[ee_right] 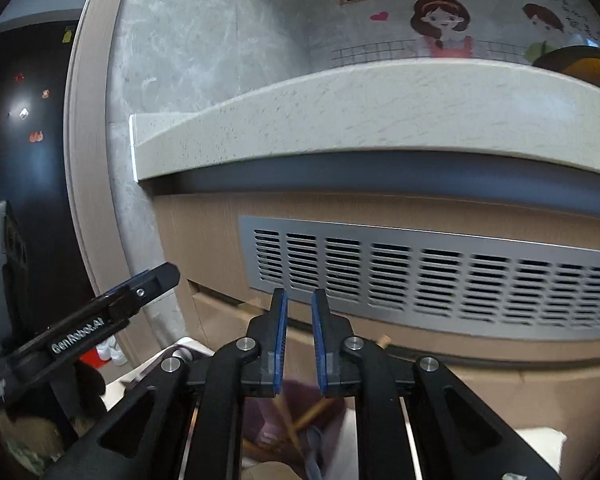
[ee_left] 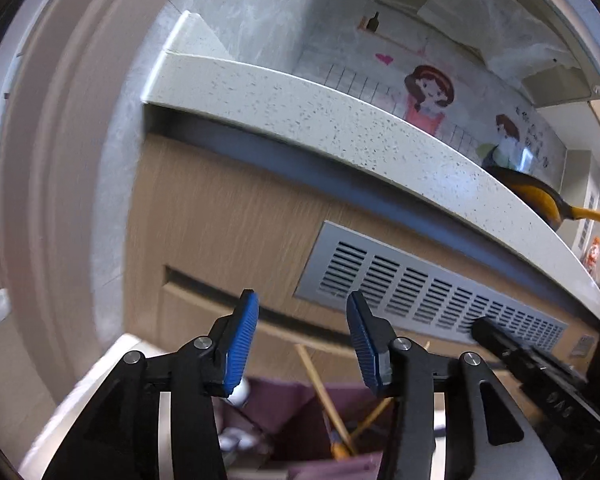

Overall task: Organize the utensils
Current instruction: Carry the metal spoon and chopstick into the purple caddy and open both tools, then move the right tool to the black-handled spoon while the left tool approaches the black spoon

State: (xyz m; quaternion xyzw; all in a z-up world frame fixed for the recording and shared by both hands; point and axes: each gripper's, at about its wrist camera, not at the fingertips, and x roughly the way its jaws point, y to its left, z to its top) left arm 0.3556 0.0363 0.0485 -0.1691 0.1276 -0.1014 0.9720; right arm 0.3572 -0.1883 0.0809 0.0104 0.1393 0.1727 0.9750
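Left to right in the left wrist view: the left gripper [ee_left: 302,336], its ribbed blue pads [ee_left: 242,346] set wide apart and empty, is raised in front of the wood-grain cabinet front [ee_left: 220,216] below the speckled white stone countertop [ee_left: 300,108]. Beneath and between its fingers lies the purple fabric-lined utensil compartment [ee_left: 276,400], holding long wooden-handled utensils [ee_left: 320,388] that cross one another; which utensils they are cannot be told. The black right gripper [ee_left: 532,364] enters at the right edge. In the right wrist view the left gripper [ee_right: 112,308] appears at left, then the right gripper [ee_right: 299,332], its blue pads [ee_right: 281,340] drawn near together with a narrow gap and nothing between them. Beyond stand the grey slotted metal vent grille [ee_right: 440,280] and, on the counter, a yellow frying pan [ee_right: 580,62]. Both tools probably hover clear above the compartment so that the utensils can be surveyed before one is picked.
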